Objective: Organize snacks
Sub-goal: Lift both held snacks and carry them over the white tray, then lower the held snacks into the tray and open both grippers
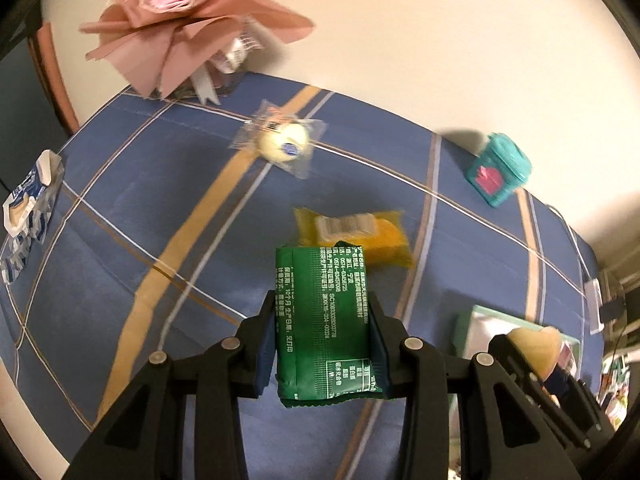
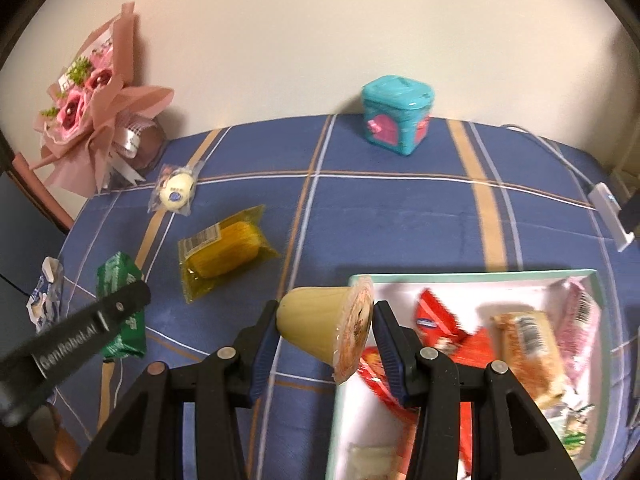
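Right gripper (image 2: 326, 330) is clamping a jelly cup (image 2: 326, 326) lying sideways, right over the snack box's (image 2: 460, 278) near-left rim, so it is nearer; left gripper (image 1: 322, 336) is gripping a green packet (image 1: 322, 320) upright, box off to its right.

On the blue plaid-covered desk (image 2: 400, 220), the yellow plastic snack packet (image 2: 224, 256) lies left of the white open box (image 2: 460, 280) of wrapped snacks; the clear-wrapped round white snack (image 2: 176, 190) sits behind it, near the pink paper bouquet (image 2: 92, 120) at back left; the teal lidded tin (image 2: 396, 120) stands at the back edge.
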`<state>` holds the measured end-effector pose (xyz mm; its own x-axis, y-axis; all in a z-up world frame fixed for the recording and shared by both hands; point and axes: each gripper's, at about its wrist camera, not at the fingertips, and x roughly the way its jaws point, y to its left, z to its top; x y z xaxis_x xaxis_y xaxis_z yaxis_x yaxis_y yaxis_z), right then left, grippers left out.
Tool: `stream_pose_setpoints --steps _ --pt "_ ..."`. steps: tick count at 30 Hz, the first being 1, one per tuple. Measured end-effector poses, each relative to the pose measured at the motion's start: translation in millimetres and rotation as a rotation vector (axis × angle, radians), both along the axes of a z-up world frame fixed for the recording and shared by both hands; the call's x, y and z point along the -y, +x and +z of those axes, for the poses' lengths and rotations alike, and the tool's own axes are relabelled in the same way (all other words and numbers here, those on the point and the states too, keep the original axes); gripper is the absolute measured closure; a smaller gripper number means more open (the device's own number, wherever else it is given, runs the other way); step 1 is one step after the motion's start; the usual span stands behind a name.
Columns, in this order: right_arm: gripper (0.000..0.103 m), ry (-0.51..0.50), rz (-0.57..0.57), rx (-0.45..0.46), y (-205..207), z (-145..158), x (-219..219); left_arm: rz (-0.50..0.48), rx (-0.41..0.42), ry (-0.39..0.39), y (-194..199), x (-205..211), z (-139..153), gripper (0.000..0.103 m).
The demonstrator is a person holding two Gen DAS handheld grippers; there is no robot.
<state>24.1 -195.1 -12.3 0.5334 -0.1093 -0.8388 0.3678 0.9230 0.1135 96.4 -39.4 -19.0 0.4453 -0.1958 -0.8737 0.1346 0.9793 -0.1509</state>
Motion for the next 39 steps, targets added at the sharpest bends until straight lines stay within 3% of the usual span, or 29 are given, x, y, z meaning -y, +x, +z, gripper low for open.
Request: stream_pose_setpoints --steps 11,17,28,39 --pt "0.054 -0.023 -0.08 0.02 -50 26 43 -0.103 0.002 -0.016 -41 45 8 0.062" --pt "0.062 -0.021 -0.124 0.029 -75 33 67 -0.159 -0.005 -0.021 -59 66 7 0.062" --pt "0.062 0.012 -0.181 -0.022 -98 19 91 -0.207 -0.107 -0.056 -68 87 -19 0.062" --pt "0.062 0.071 -0.203 -0.124 -96 -15 100 -0.305 -0.178 -0.053 -79 116 -46 0.061"
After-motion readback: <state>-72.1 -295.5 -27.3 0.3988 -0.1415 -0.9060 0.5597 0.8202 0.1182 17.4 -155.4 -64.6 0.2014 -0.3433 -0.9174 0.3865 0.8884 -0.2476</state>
